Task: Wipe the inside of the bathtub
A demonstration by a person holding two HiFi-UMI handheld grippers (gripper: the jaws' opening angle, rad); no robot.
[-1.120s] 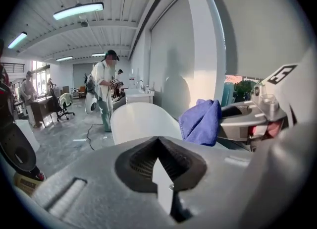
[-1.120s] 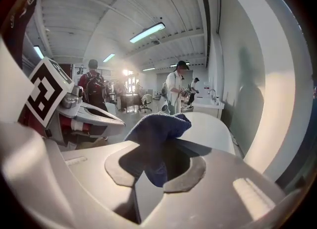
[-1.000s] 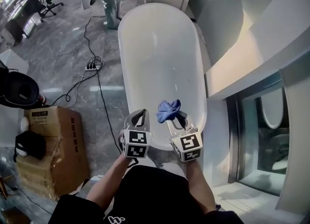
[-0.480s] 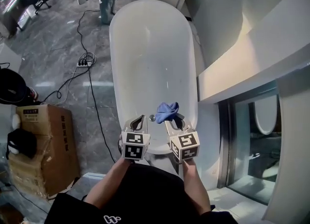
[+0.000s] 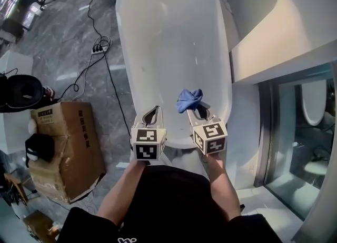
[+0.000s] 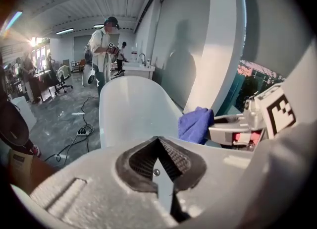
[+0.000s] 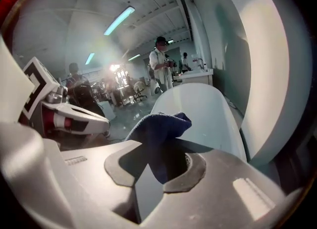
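A long white oval bathtub point(image 5: 174, 42) runs away from me in the head view, dry and bare inside. My right gripper point(image 5: 196, 109) hangs over the tub's near end, shut on a bunched blue cloth point(image 5: 189, 99) that sticks out past its jaws; the cloth point(image 7: 161, 129) fills the jaws in the right gripper view. My left gripper point(image 5: 151, 113) is beside it over the near rim, shut with nothing between its jaws. In the left gripper view the blue cloth point(image 6: 196, 125) and the right gripper point(image 6: 247, 124) show to the right, with the bathtub point(image 6: 133, 109) ahead.
A cardboard box point(image 5: 66, 147) stands on the grey floor left of the tub, with a black cable and power strip point(image 5: 98, 48) nearby. A white wall ledge point(image 5: 279, 37) runs along the tub's right side. A person point(image 6: 105, 44) stands beyond the tub's far end.
Both grippers and the cloth have lifted slightly toward the tub's near end; my view has shifted so the tub sits higher and closer in frame.
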